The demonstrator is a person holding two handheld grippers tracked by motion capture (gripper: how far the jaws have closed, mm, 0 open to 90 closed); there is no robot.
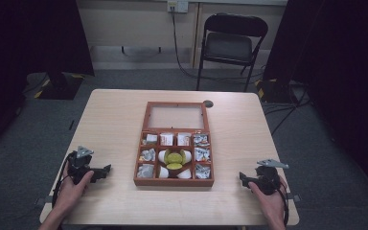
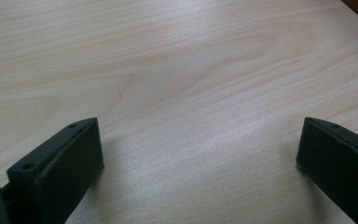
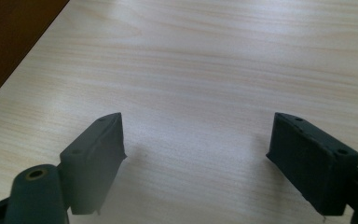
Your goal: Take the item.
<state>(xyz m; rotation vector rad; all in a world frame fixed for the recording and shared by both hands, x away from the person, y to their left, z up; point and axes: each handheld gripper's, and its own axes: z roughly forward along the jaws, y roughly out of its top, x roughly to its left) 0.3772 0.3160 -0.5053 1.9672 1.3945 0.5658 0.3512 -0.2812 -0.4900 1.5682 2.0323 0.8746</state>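
Dim room, grey carpeted floor (image 1: 38,120), black folding chair (image 1: 230,45) against pale wall (image 1: 134,21), dark curtains (image 1: 33,33) either side

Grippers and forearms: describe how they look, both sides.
The left gripper and right gripper are black, each topped by a grey three-cornered plate and trailing a black cable. Their jaws are flat, blocky black pads with small screw holes. The forearms are bare, no sleeves showing.

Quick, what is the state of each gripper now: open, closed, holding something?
Left gripper: open, holding nothing, over the table.
Right gripper: open, holding nothing.
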